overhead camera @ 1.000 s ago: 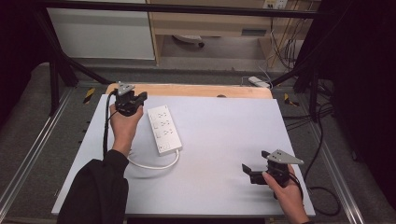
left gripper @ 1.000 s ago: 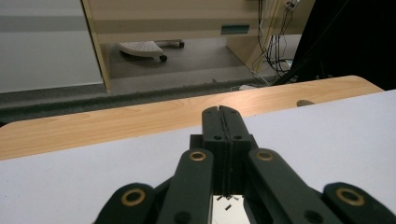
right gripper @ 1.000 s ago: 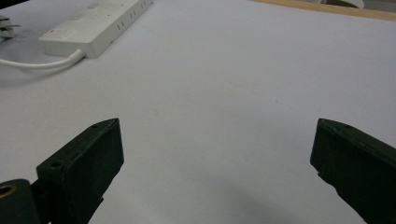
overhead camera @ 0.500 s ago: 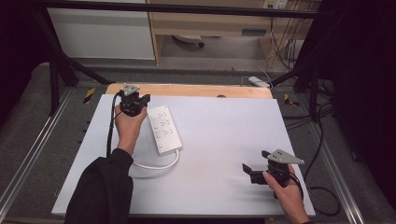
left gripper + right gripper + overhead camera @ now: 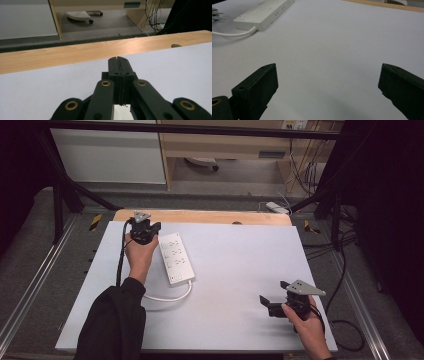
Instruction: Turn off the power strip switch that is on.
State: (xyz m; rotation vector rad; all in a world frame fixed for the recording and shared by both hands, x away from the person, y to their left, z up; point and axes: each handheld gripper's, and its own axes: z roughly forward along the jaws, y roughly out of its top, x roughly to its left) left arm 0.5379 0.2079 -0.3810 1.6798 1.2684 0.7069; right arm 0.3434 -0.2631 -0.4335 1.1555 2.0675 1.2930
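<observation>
Power strip first: a long white plastic power strip (image 5: 176, 258) with rows of sockets lies flat on the pale grey table sheet (image 5: 235, 270), toward the far left part of it, angled so that its near end points a little to the right. A thin white cord (image 5: 170, 296) leaves that near end and curls back toward the person's left sleeve. In the right gripper view the strip (image 5: 264, 14) shows at the upper left with its cord (image 5: 229, 33) running off to the left edge, and what looks like a plug (image 5: 215, 13) lies at that edge, too cut off to be sure of.

Just left of the strip's far end sits the left gripper (image 5: 143, 231), held low near the wooden table edge (image 5: 200, 216). Its jaws are pressed flat together with nothing between them, as the left gripper view makes plain (image 5: 117, 62). It is close beside the strip but not on it, as far as I can tell.

The right gripper (image 5: 272, 304) rests well apart at the near right of the sheet, its jaws spread wide (image 5: 325, 82) over bare sheet.

To my eye this is the approach, before any grasp. The left jaws would have to open before they could take the strip or its cord, and the hand would need to swing right onto it.
</observation>
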